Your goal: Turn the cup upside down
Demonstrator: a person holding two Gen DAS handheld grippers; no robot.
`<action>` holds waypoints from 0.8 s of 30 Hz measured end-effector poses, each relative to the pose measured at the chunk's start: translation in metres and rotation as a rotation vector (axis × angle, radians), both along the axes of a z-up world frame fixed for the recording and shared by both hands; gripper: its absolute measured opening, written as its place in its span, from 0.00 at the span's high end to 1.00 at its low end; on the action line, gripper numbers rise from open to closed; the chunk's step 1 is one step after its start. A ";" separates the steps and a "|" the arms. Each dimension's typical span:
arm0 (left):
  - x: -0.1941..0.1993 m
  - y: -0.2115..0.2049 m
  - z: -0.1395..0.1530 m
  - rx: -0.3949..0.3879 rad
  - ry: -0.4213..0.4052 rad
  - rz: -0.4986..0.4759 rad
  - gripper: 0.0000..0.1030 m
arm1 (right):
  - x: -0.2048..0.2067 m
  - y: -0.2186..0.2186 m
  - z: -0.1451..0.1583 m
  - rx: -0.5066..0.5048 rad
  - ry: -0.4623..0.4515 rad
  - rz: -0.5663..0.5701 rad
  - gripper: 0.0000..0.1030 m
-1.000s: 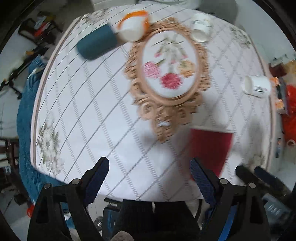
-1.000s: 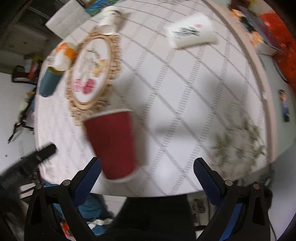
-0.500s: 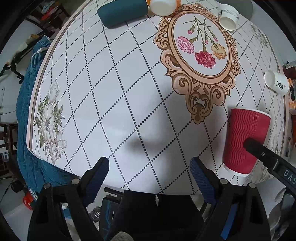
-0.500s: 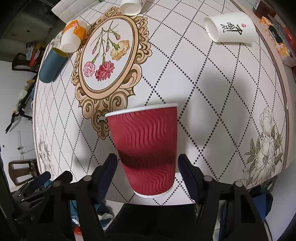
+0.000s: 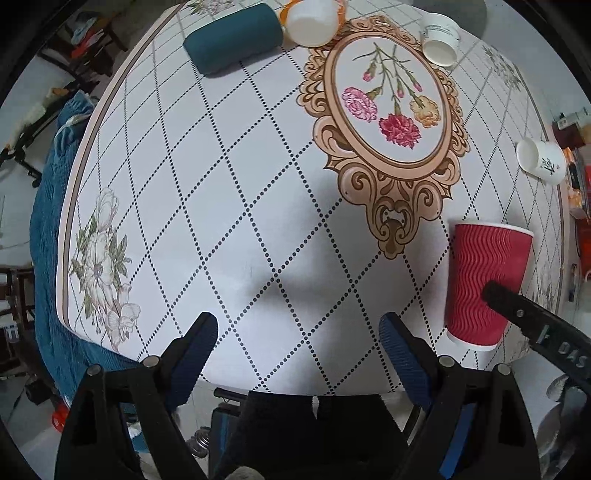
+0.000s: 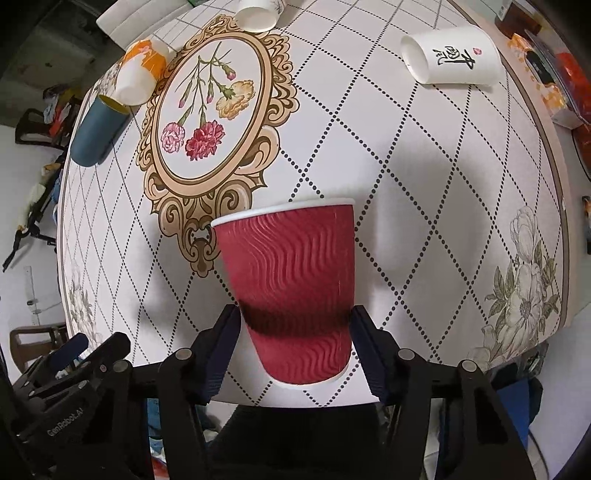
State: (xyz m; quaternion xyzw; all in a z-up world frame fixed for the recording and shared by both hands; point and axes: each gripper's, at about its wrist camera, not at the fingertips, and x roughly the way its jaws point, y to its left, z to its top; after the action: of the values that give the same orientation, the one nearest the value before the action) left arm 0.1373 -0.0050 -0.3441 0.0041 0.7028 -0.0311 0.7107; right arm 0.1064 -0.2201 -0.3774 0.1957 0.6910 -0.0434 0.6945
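A red ribbed paper cup (image 6: 295, 291) stands upright near the table's front edge, mouth up. My right gripper (image 6: 294, 323) is shut on the lower half of the red cup, one finger on each side. In the left wrist view the red cup (image 5: 480, 280) is at the right with a right gripper finger (image 5: 517, 310) against it. My left gripper (image 5: 299, 332) is open and empty, above the table's front edge, to the left of the cup.
A floral tablecloth covers the round table (image 5: 221, 184). A teal cup (image 5: 232, 37) and an orange-white cup (image 5: 314, 18) lie at the back. A small white cup (image 5: 439, 44) and a white cup with calligraphy (image 6: 454, 61) lie on their sides farther off.
My right gripper has closed from wide open onto the red cup. Both cameras have steadied; the left gripper has stayed open.
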 end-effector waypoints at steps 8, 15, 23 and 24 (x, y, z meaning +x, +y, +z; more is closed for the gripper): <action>0.004 0.006 0.017 -0.034 -0.074 -0.037 0.01 | -0.004 0.013 0.084 -0.219 -0.157 0.281 0.14; 0.000 0.017 0.012 -0.034 -0.058 -0.009 0.02 | -0.043 0.100 0.089 -0.886 -0.247 1.342 0.10; -0.009 0.032 -0.005 -0.013 -0.009 0.095 0.01 | -0.130 0.103 0.012 -1.084 -0.141 2.437 0.10; -0.010 0.034 -0.007 -0.014 -0.003 0.111 0.01 | -0.137 0.096 0.005 -1.090 -0.136 2.552 0.10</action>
State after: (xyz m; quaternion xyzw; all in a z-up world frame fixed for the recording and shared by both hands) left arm 0.1272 0.0287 -0.3516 -0.0397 0.7006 0.0033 0.7125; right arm -0.0308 -0.1239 -0.3729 -0.8547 0.2514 0.3625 0.2737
